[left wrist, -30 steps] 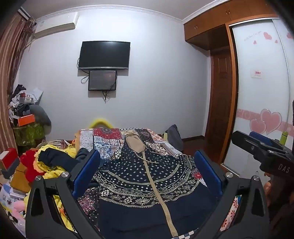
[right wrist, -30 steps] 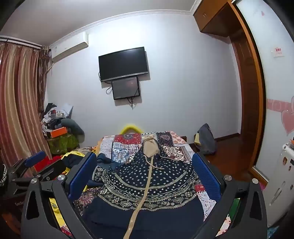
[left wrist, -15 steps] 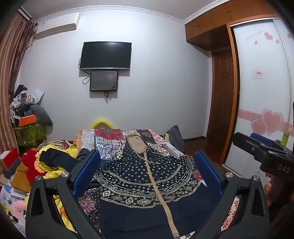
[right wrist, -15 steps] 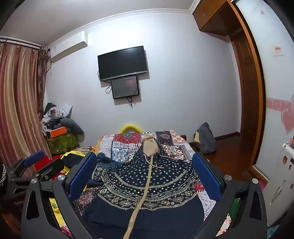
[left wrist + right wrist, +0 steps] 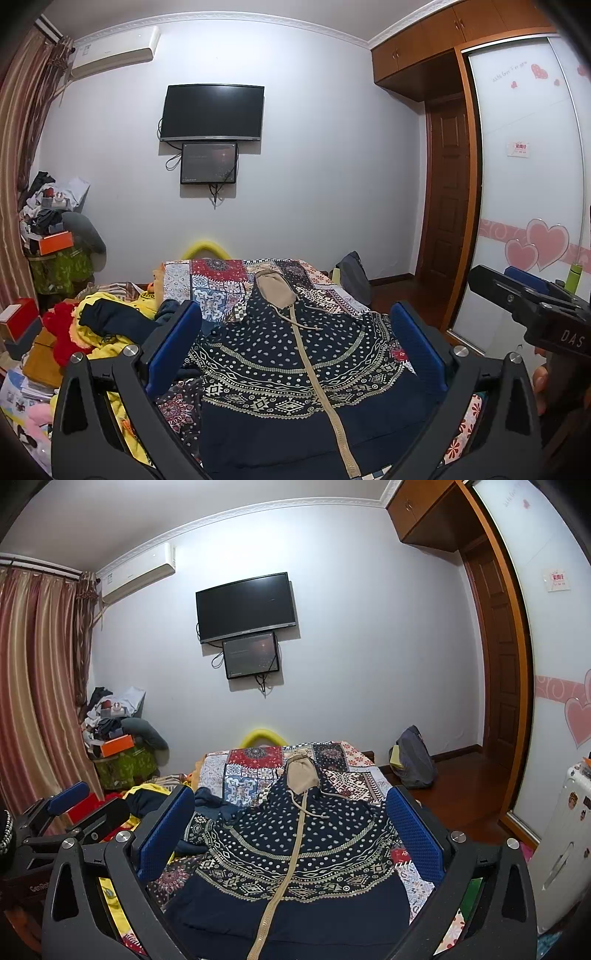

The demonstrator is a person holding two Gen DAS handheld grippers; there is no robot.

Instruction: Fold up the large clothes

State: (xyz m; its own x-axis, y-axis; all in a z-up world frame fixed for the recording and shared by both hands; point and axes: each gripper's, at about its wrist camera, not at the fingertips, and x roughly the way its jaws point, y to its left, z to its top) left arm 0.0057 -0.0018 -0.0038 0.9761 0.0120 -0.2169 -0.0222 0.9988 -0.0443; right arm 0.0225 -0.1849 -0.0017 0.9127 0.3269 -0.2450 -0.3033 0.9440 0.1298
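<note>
Left wrist: left gripper (image 5: pixel 295 354) fingers spread wide, holding nothing, hovering over the navy hooded jacket (image 5: pixel 295 369) lying flat, zipped, on the bed (image 5: pixel 207 284).

Right wrist: right gripper (image 5: pixel 290 834) equally wide, empty, above same jacket.

Risk: clothes pile (image 5: pixel 99 328) just beside the left sleeve; a low grab could snag it or the patchwork cover.
</note>
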